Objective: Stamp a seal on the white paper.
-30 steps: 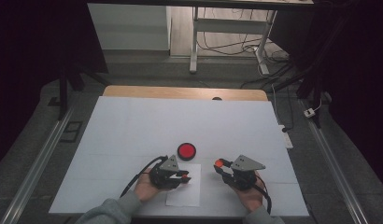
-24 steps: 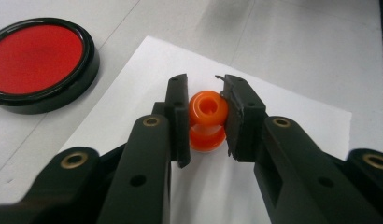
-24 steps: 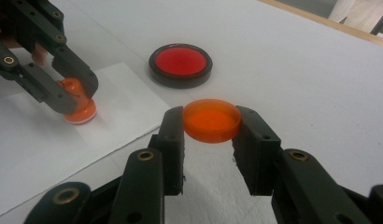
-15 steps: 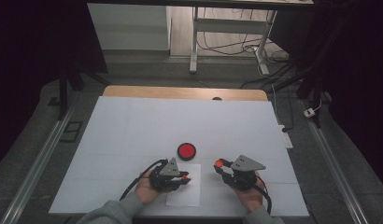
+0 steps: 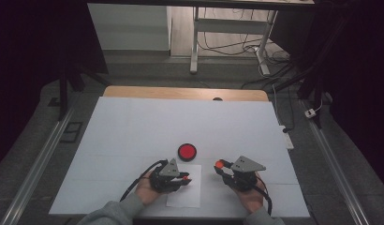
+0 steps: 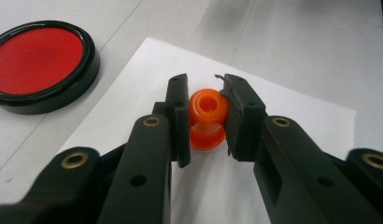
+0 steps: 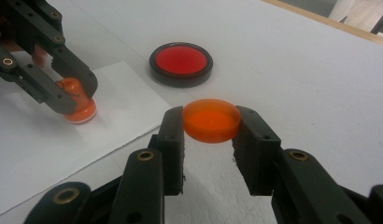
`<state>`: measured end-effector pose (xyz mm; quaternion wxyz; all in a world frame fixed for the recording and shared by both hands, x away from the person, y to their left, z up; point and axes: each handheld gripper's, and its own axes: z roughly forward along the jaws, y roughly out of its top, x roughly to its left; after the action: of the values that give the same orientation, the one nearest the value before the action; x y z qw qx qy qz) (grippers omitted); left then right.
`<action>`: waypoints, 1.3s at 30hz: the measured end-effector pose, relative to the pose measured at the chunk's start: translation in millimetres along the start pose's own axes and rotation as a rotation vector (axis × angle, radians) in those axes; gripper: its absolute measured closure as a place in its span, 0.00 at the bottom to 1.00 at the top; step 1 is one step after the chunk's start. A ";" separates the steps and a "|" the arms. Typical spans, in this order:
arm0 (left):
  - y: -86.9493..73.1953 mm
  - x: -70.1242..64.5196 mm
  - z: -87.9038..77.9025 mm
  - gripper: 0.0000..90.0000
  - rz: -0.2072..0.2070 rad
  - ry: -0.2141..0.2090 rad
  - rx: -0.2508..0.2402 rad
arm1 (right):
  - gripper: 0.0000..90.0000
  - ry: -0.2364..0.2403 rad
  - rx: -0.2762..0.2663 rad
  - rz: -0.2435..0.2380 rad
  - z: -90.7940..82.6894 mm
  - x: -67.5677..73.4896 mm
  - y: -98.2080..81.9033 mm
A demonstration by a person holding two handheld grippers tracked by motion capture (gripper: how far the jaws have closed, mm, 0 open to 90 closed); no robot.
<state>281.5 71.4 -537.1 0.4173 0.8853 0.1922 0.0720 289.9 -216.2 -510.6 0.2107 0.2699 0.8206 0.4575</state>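
While both hands stay put, left gripper grips stamp; right gripper grips cap.

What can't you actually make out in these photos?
- Base of the small orange plastic stamp: in the left gripper view, the left tongs cover its sides and its face meets the white paper sheet.
- Underside of the shallow orange plastic cap: turned away in the right tongs.

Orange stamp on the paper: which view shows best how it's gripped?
The left gripper view: the orange stamp sits close up, pinched between both jaws of the left gripper, base on the paper. The right gripper view shows it side-on, farther off; the high view gives a tiny speck.
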 end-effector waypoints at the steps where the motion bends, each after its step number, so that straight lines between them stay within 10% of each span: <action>1: -0.2 0.1 0.0 0.81 -0.001 -0.001 -0.001 | 0.71 0.002 0.000 0.000 0.1 0.0 0.0; 35: 1.6 -0.4 -0.7 0.81 0.016 0.005 0.000 | 0.71 -0.006 -0.003 0.002 -0.6 0.0 0.6; 39: 6.7 1.5 -9.6 0.81 0.013 0.004 -0.061 | 0.71 -0.007 -0.003 0.002 -0.9 -0.6 0.4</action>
<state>281.9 75.0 -525.9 0.4433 0.8732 0.1851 0.0820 289.9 -217.0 -509.7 0.2137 0.2721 0.8190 0.4578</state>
